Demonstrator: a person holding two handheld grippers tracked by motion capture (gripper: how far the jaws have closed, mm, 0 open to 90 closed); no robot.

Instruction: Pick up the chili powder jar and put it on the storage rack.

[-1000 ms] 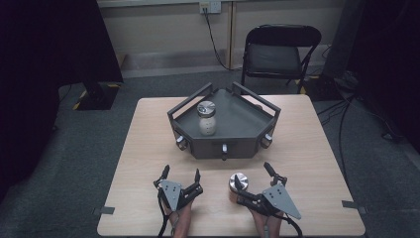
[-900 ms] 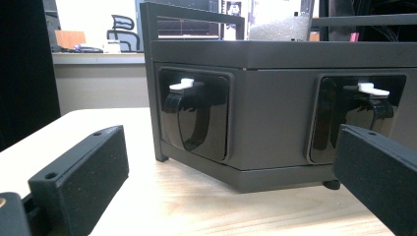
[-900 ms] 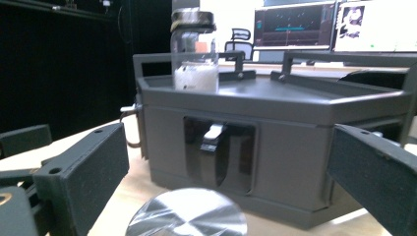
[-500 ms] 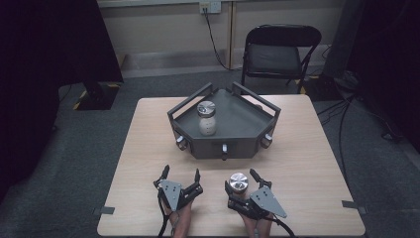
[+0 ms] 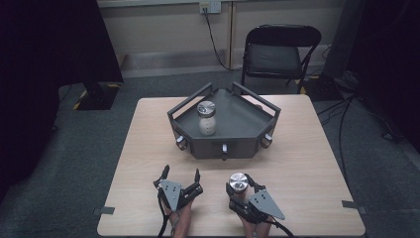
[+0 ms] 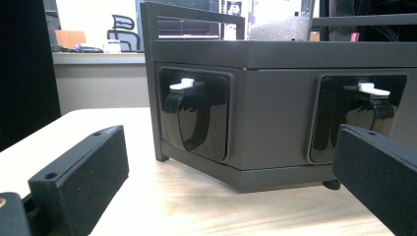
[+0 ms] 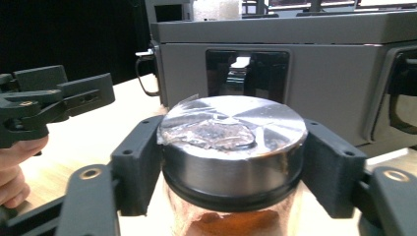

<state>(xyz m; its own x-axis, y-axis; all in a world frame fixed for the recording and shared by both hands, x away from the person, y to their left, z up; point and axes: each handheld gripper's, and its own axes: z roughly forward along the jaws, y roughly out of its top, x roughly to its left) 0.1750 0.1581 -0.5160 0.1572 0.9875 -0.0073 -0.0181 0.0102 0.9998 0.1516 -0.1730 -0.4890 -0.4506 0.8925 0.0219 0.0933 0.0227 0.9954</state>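
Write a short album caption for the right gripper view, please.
Right hand-held gripper, its jaws just closed, clamps the silver lid of a jar on the table, facing the dark tray.

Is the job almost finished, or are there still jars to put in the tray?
One jar with pale contents already stands in the dark tray. The right gripper has just closed on the metal-lidded jar on the table. Moving it looks left. The left gripper waits open.

A black folding chair [image 5: 281,53] stands beyond the wooden table [image 5: 317,148] on grey carpet [image 5: 99,144] — pale wall [image 5: 163,25] behind.
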